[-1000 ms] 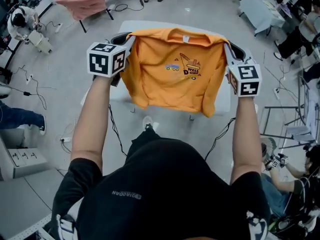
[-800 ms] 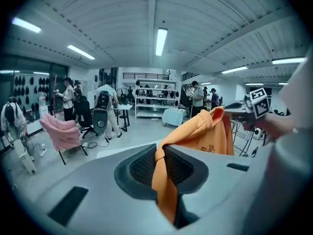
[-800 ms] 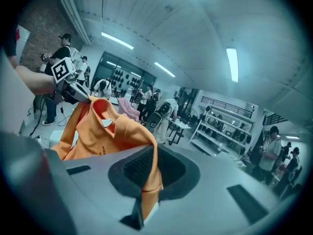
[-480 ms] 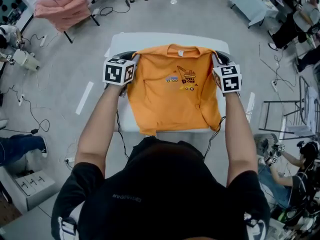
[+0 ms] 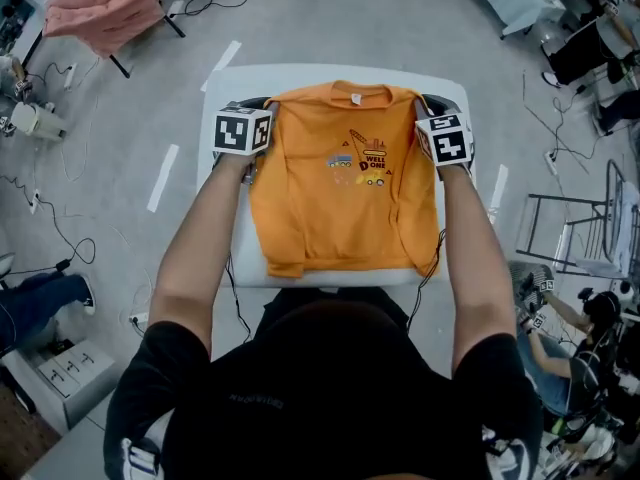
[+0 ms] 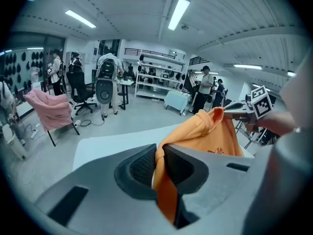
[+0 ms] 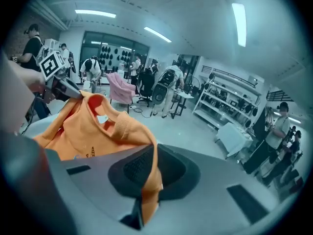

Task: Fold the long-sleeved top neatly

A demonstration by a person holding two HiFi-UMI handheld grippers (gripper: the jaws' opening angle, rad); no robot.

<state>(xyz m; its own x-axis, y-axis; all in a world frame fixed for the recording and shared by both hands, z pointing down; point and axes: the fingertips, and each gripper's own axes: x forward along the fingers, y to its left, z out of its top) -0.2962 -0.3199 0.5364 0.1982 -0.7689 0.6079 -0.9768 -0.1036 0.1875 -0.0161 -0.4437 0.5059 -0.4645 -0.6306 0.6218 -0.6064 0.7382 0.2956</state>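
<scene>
An orange long-sleeved top (image 5: 340, 183) with a small digger print lies spread front-up over a white table (image 5: 300, 74), its hem near the front edge. My left gripper (image 5: 262, 108) is shut on the top's left shoulder; in the left gripper view orange cloth (image 6: 195, 131) is pinched between the dark pads at my left gripper (image 6: 159, 163). My right gripper (image 5: 425, 106) is shut on the right shoulder, and the right gripper view shows the cloth (image 7: 105, 129) clamped in my right gripper (image 7: 152, 173). The sleeves look folded in along the sides.
The table is small and the top covers most of it. A pink garment (image 5: 105, 8) hangs on a stand at the far left. Cables (image 5: 60, 218) trail across the grey floor. A metal frame (image 5: 575, 228) stands at the right. Several people stand in the room (image 6: 203, 89).
Both grippers came down and away from me with the top. It hung in the air before; now it lies flat on the table.
</scene>
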